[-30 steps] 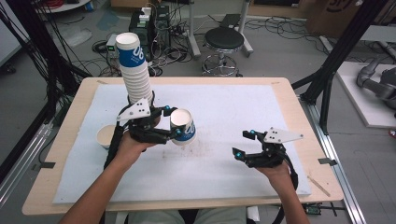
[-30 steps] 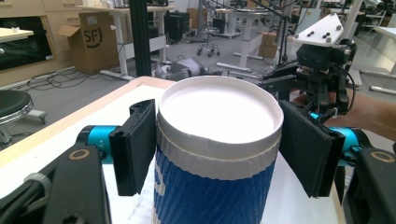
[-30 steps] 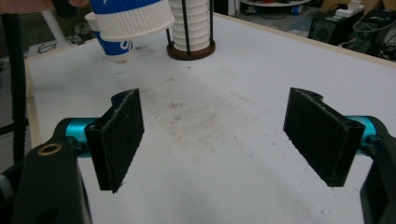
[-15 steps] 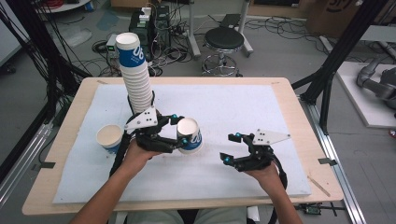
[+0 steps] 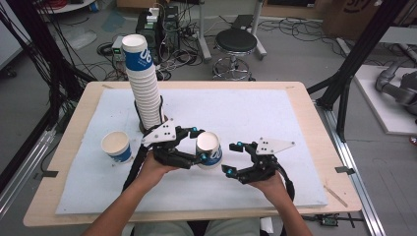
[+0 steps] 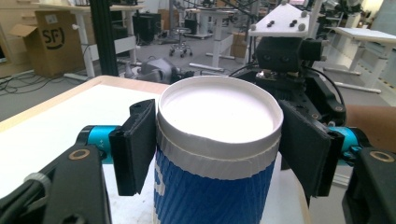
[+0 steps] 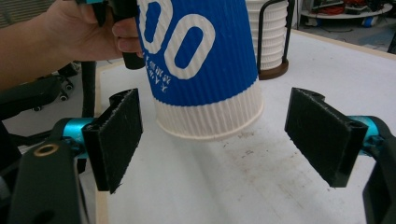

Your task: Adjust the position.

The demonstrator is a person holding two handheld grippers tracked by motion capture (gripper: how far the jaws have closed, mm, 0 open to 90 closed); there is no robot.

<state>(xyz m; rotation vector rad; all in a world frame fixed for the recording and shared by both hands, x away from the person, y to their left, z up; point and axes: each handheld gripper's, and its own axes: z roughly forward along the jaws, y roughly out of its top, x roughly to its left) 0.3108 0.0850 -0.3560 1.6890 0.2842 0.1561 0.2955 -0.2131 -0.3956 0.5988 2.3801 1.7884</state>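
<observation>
We held a blue corrugated paper cup (image 5: pixel 209 151) in the left gripper (image 5: pixel 198 145), its black pads (image 6: pixel 134 145) pressed against the white band just under the rim on both sides. The cup stood upright between those jaws, lifted clear of the white mat (image 5: pixel 275 123) (in the right gripper view its ribbed white base hung above the surface with nothing beneath it). Our right gripper (image 5: pixel 232 158) sat just beside the cup, jaws spread wide and lately opening further; its pads (image 7: pixel 119 137) stood well apart on either side of the cup's lower half without touching it. From the left gripper view, the right gripper faced us directly behind the cup. A tall stack of nested cups (image 5: pixel 143 86) rose in its holder beyond the left gripper, and a second single paper cup (image 5: pixel 117 146) stood upright on the mat off the left gripper's outer side, well apart from it.
</observation>
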